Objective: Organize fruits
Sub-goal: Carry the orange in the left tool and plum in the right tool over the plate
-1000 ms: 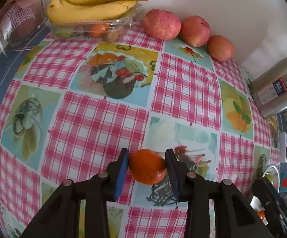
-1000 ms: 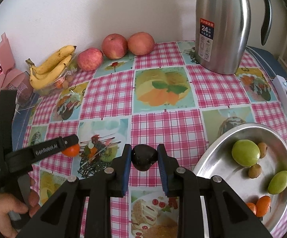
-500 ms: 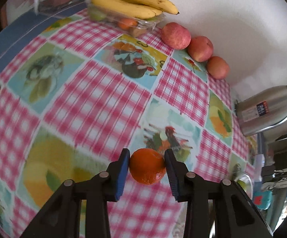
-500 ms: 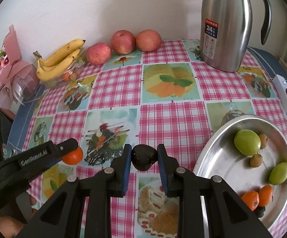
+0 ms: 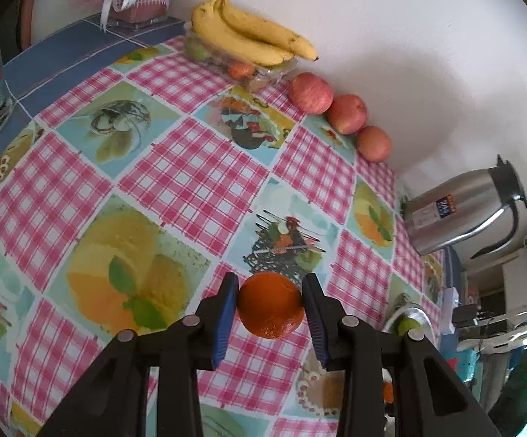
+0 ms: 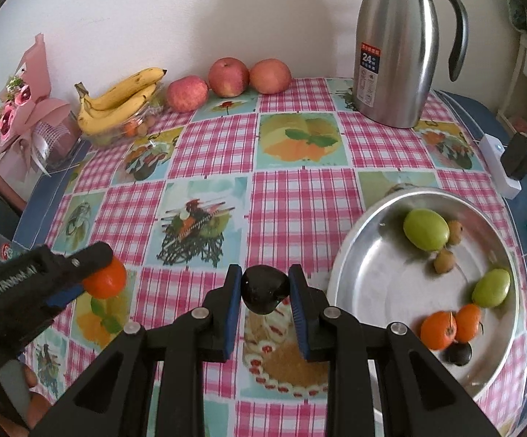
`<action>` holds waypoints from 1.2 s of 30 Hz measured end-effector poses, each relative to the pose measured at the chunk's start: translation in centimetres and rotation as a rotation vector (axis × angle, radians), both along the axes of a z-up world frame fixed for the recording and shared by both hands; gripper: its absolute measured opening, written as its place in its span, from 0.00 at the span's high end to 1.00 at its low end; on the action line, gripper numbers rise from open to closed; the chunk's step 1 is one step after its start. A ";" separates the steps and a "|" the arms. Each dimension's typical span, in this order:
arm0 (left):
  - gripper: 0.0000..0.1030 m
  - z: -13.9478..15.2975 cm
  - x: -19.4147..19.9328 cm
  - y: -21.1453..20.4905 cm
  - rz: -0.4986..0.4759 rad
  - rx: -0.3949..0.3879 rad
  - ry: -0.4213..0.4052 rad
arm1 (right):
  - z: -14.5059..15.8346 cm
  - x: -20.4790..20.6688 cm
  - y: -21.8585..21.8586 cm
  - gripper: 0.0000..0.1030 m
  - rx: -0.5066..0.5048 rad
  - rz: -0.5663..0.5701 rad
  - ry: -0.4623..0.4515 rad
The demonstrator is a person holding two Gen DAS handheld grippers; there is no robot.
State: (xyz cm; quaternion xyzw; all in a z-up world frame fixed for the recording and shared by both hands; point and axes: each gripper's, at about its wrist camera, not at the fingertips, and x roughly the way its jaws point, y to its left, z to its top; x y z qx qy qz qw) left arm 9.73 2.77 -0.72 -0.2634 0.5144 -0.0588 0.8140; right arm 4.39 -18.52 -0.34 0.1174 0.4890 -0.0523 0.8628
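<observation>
**Both fruits lifted, heading for tray**

Left gripper (image 5: 269, 304) clamped on orange (image 5: 270, 304); since a second ago raised off tablecloth (image 5: 190, 167), view swung right toward kettle (image 5: 460, 211). Right gripper (image 6: 264, 291) clenched on dark plum (image 6: 264, 290), just left of metal tray (image 6: 373, 280). Next, probably: drop both beside oranges already in tray.

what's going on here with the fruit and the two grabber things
A person is sorting fruit with a gripper in each hand. The left gripper is shut on an orange, held above the checked tablecloth. The right gripper is shut on a dark plum, just left of the metal tray. The tray already holds two green fruits, two oranges, small brown fruits and a dark one. Bananas and three apples sit by the wall.
</observation>
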 end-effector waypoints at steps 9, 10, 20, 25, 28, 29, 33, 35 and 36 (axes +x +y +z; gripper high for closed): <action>0.63 1.4 -2.4 -1.5 -0.021 -0.045 -0.040 | -0.6 -2.4 -1.8 0.74 0.018 -0.032 0.021; 0.63 1.6 -2.6 -2.0 -0.034 -0.041 -0.046 | -0.8 -2.4 -2.2 0.74 0.024 -0.044 0.028; 0.63 1.2 -2.3 -9.0 -0.259 -0.093 -0.045 | -1.9 -4.3 -8.0 0.74 0.056 -0.247 0.049; 0.63 0.6 -2.3 -10.9 -0.316 -0.115 -0.032 | -1.9 -5.1 -9.9 0.74 0.071 -0.326 0.031; 0.63 -0.1 -2.2 -12.1 -0.351 -0.143 -0.020 | -1.6 -5.4 -10.6 0.74 0.064 -0.356 0.016; 0.63 -0.2 -2.2 -12.5 -0.363 -0.144 -0.018 | -1.5 -5.5 -10.7 0.74 0.066 -0.360 0.012; 0.63 -0.4 -2.3 -14.0 -0.406 -0.133 -0.028 | -1.7 -5.6 -11.1 0.74 0.067 -0.381 0.014; 0.62 -0.7 -2.3 -14.6 -0.424 -0.131 -0.030 | -1.8 -5.6 -11.3 0.74 0.068 -0.382 0.017; 0.62 -0.9 -2.3 -14.8 -0.433 -0.133 -0.026 | -1.9 -5.6 -11.4 0.74 0.069 -0.387 0.020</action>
